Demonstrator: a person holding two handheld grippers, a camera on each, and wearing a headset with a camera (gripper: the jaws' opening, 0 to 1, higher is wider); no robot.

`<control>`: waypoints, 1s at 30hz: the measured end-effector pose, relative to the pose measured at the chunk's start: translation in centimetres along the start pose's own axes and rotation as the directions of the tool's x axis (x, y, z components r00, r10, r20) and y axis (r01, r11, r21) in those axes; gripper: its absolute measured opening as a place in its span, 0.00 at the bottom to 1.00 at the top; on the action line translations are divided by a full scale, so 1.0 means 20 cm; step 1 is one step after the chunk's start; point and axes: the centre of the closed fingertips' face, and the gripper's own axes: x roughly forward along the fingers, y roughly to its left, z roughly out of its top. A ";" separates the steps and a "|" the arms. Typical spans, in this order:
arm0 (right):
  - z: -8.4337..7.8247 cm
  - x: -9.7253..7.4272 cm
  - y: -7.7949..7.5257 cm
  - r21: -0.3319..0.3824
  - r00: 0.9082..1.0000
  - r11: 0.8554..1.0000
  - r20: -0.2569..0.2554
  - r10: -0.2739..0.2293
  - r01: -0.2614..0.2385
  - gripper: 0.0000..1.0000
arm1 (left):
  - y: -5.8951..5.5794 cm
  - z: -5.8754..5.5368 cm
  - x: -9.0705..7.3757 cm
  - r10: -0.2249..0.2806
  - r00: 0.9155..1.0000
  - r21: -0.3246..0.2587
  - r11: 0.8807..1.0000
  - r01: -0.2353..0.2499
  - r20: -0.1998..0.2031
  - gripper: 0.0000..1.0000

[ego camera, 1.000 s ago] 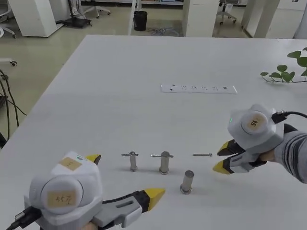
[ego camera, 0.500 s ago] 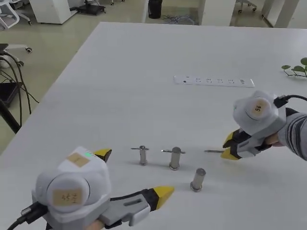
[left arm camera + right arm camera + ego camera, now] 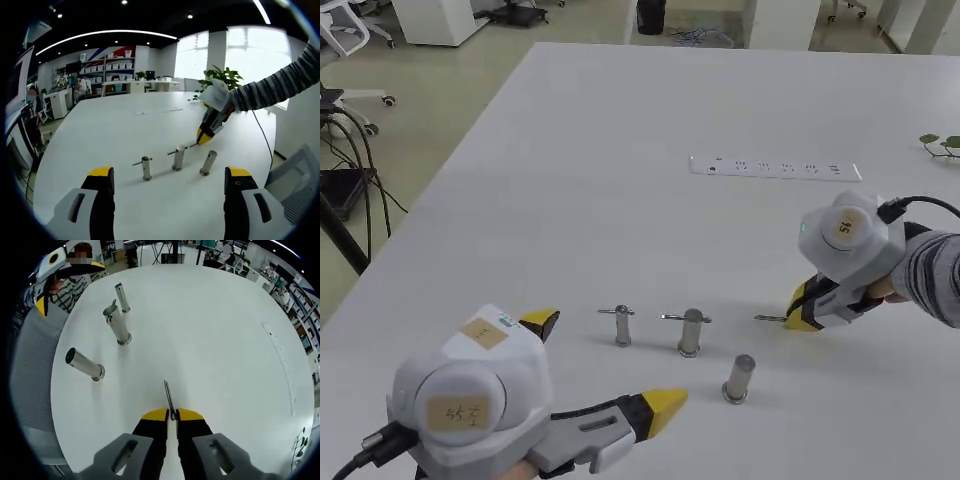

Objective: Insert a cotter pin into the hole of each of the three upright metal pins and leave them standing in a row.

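Slanting down from the right on a striped sleeve, the right tongs have their yellow tips low at the bench, pointing left toward the pins. Their jaws are pinched together on one end of the loose cotter pin, which lies flat on the bench and sticks out ahead of them in the right gripper view.

The left tongs sit low at the near left, aimed rightward, jaws spread wide and holding nothing.

The left metal pin and middle metal pin stand side by side, each with a cotter pin through its top. The third metal pin stands nearer the person, out of line, its hole bare. A power strip lies well beyond.
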 end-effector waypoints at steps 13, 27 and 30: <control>0.01 -0.02 0.02 -0.070 1.000 0.997 0.008 -0.027 0.027 0.00 | -0.01 0.01 -0.01 -0.041 0.999 0.006 0.999 0.041 -0.003 0.87; 0.13 -0.19 0.09 -0.158 0.985 0.976 0.108 -0.132 0.148 0.00 | -0.05 0.04 0.00 -0.104 0.995 0.000 0.995 0.104 -0.002 0.74; 0.16 -0.21 0.14 -0.202 0.982 0.967 0.132 -0.132 0.157 0.00 | -0.07 0.04 0.01 -0.119 0.993 0.009 0.993 0.119 -0.005 0.69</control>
